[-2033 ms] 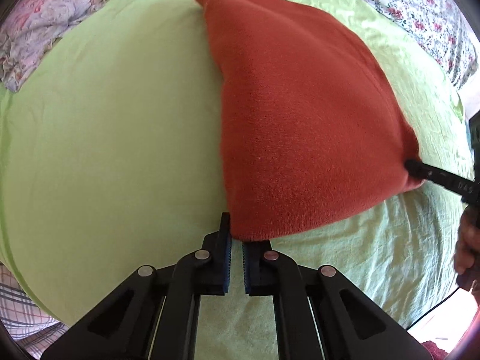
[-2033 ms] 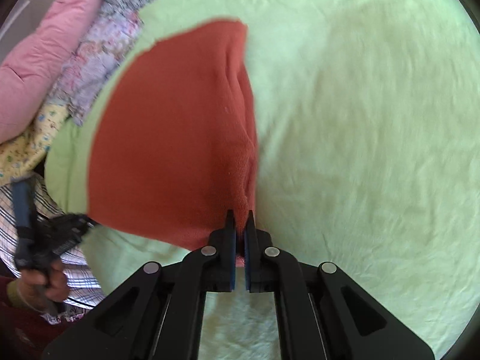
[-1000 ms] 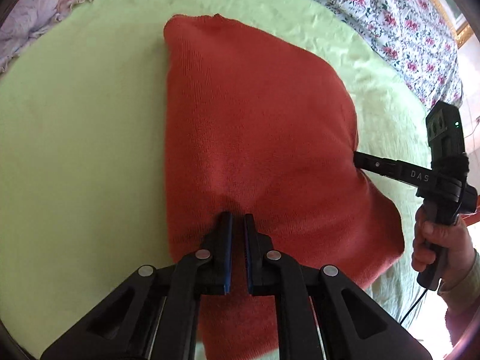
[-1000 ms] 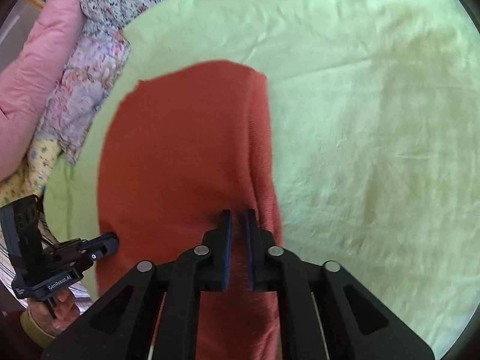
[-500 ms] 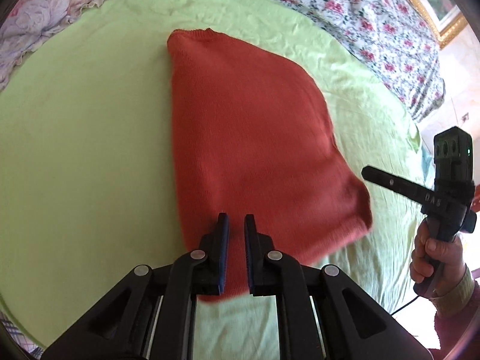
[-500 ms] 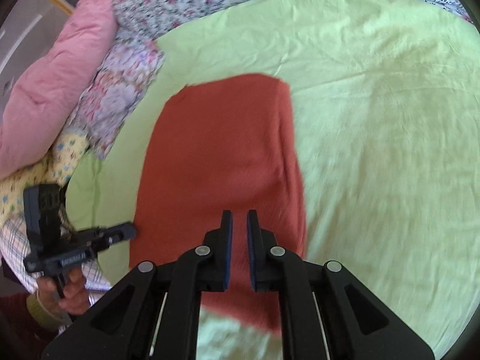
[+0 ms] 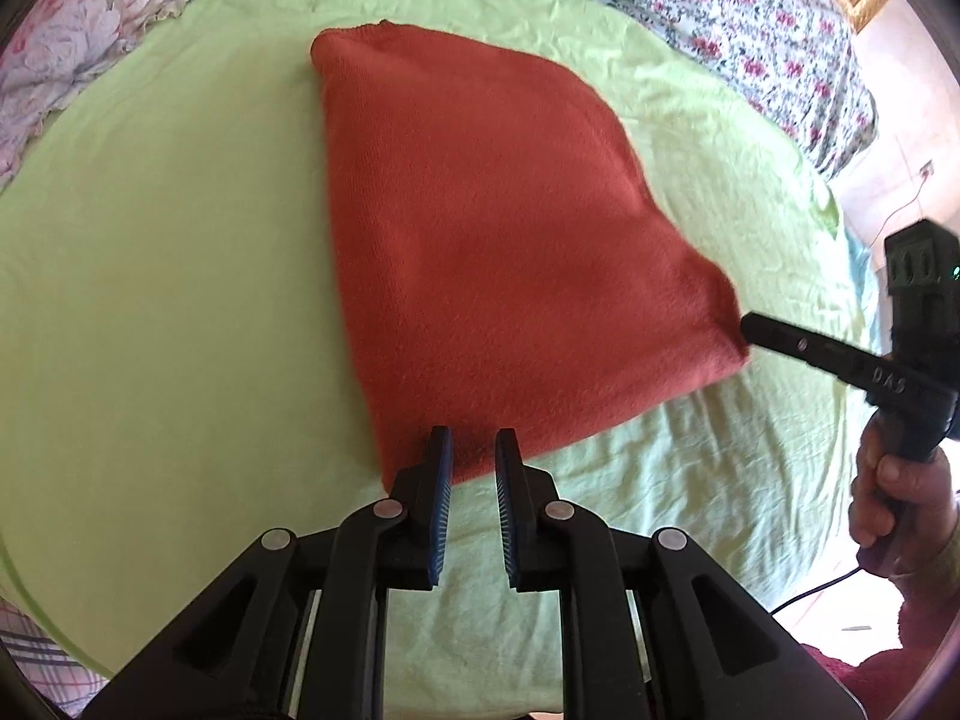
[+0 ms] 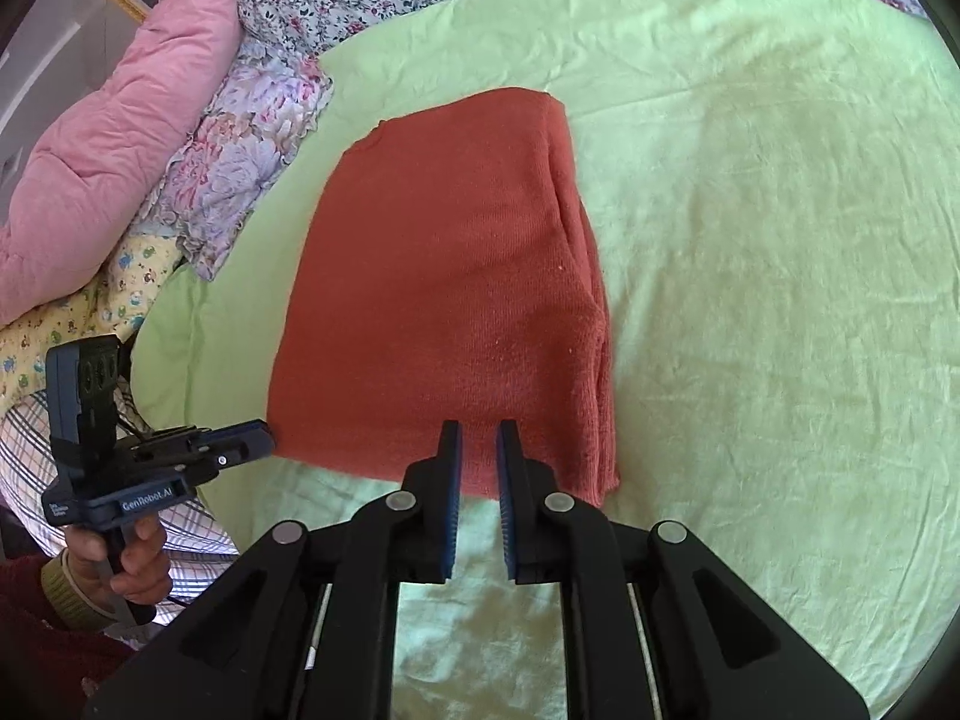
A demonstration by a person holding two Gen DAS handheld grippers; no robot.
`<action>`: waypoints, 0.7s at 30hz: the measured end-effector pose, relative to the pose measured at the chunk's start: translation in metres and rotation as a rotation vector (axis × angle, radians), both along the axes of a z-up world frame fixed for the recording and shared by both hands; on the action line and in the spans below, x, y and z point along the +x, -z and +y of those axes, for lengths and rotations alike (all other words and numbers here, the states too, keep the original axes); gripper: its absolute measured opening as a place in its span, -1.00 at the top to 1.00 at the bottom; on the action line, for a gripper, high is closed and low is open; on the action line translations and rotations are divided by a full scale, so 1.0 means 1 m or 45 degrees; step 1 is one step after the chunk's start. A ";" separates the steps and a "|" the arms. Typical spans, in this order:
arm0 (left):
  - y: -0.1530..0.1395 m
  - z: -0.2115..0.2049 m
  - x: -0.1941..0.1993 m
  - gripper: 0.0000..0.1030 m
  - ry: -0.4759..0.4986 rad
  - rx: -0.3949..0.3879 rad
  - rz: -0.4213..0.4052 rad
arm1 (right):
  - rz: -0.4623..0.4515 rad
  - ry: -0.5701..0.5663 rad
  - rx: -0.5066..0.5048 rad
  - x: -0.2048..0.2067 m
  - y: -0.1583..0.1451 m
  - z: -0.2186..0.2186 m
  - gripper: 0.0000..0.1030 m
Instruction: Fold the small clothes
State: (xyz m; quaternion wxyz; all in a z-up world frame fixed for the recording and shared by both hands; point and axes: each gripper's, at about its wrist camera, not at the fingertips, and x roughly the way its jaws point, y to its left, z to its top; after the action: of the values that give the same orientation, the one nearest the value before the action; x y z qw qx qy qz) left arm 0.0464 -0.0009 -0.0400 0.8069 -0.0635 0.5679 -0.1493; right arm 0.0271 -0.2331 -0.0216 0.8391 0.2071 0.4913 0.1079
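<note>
A red knit garment (image 7: 492, 252) (image 8: 444, 300) lies folded and flat on the light green sheet (image 7: 150, 300) (image 8: 750, 300). My left gripper (image 7: 471, 438) hovers over its near left corner. Its jaws are opening with a narrow gap, and no cloth is pinched between them. My right gripper (image 8: 478, 429) hovers over the near edge by the right corner, its jaws likewise opening and holding nothing. In each wrist view the other gripper shows at the side, the right gripper (image 7: 747, 327) by one corner and the left gripper (image 8: 264, 438) by the other.
Floral bedding (image 7: 750, 18) borders the sheet's far side, with a floral pillow (image 7: 78, 18) at the left. A pink quilt (image 8: 108, 138) and plaid cloth (image 8: 180, 528) lie beyond the left edge. A person's hand (image 7: 894, 498) holds the right gripper's handle.
Both grippers were over the garment's middle with jaws nearly shut. They have drawn back to its near edge and their jaws have parted slightly. The garment lies shorter and flat.
</note>
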 end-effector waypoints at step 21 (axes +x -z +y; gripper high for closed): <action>-0.026 0.012 -0.045 0.04 0.029 0.141 -0.184 | -0.071 0.159 -0.022 -0.048 -0.010 0.009 0.26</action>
State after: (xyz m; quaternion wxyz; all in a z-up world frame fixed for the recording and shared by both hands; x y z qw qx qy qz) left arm 0.0013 0.0115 -0.0135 0.8464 -0.0015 0.5162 -0.1311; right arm -0.0214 -0.2237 -0.0116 0.8593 0.2270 0.4548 0.0569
